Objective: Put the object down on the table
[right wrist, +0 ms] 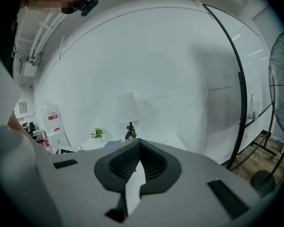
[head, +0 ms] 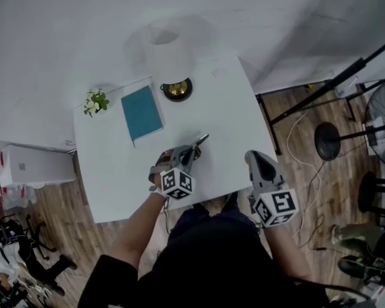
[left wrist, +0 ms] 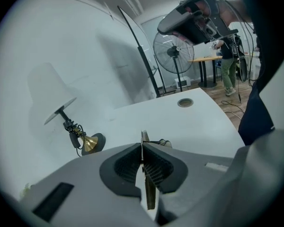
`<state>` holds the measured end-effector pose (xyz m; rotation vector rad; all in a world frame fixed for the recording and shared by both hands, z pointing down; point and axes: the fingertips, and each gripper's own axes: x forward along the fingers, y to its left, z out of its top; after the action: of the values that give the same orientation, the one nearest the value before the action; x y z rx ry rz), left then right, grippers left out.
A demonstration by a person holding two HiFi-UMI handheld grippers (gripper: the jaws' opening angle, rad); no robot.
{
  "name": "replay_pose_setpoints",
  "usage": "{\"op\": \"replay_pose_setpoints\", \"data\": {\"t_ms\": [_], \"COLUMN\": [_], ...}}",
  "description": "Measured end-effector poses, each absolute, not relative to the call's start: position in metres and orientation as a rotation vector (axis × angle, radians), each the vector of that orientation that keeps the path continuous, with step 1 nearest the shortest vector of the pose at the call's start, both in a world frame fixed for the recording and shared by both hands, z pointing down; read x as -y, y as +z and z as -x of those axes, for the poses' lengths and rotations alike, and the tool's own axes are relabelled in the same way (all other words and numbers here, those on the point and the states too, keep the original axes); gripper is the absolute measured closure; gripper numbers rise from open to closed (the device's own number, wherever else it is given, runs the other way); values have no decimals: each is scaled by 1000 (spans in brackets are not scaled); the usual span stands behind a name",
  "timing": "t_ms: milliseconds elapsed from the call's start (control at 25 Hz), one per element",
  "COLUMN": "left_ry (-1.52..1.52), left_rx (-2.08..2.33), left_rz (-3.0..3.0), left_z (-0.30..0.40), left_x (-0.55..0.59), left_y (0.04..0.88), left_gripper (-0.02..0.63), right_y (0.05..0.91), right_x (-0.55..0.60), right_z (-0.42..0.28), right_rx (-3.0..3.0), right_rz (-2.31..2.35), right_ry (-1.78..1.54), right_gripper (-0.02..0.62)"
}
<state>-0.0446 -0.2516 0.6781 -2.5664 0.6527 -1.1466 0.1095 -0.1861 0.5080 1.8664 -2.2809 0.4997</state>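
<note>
My left gripper (head: pixel 191 153) is clamped shut on a thin metal tool (head: pixel 201 140) over the white table (head: pixel 115 178), near-middle; my right gripper (head: pixel 257 157), near right, jaws together, holds nothing

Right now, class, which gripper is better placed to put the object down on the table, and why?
Left. The left gripper is shut on a thin metal tool, over the white table. The right gripper is shut on nothing, off by the table's near right corner.

White table (head: pixel 231 111) with a teal book (head: pixel 142 113), a lamp (head: pixel 171 59) and a small plant (head: pixel 95 101)
</note>
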Motion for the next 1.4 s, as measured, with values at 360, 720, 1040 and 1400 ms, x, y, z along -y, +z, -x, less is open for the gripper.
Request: {"op": "replay_pose_setpoints", "data": {"t_ms": [360,720,1040,1400], "left_ry": [-1159,-1229,-1302,-949], "left_rx": [-589,-543,-601,-1062], "left_rz": [2529,2488,2573,2911], "left_z": [43,40,35,47], "left_x": [247,232,202,197], "left_y": [704,716,725,619], "left_gripper": [597,595,501,489], "right_y": [517,518,516,505], "right_x": [184,187,179,184], "right_z": [-108,-104,-111,-114], "right_rx": [2258,2312,2356,2423], "right_rz": [-1860,-1794,-1733,-1678], "right_ry": [527,532,519,472], "right_gripper": [589,589,589,589]}}
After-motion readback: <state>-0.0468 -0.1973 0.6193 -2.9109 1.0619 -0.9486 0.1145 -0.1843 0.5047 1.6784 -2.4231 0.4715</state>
